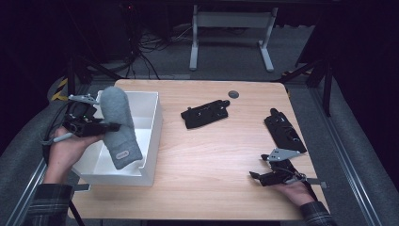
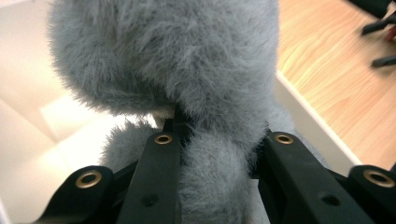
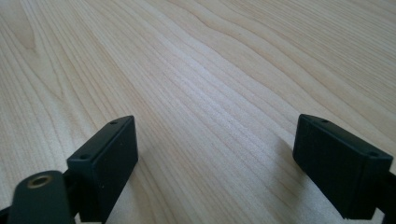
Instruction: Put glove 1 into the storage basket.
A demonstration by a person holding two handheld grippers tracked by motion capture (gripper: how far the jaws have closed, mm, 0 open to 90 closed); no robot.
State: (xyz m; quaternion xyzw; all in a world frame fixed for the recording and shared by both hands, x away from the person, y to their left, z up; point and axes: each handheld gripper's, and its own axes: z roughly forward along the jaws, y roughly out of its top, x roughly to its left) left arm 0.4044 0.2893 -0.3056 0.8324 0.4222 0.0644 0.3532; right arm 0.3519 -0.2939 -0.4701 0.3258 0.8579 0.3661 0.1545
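White bin at tabletop left edge, its interior bare. Open wood between bin and two black parts. Left claw clamped on grey fuzzy slipper: fleecy, small oval label near lower end, hanging over bin. Right claw apart, resting on tabletop near right edge, gripping nothing.

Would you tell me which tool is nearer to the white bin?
Left. The left tool holds a grey furry cover over the white bin; the right tool rests far across the table.
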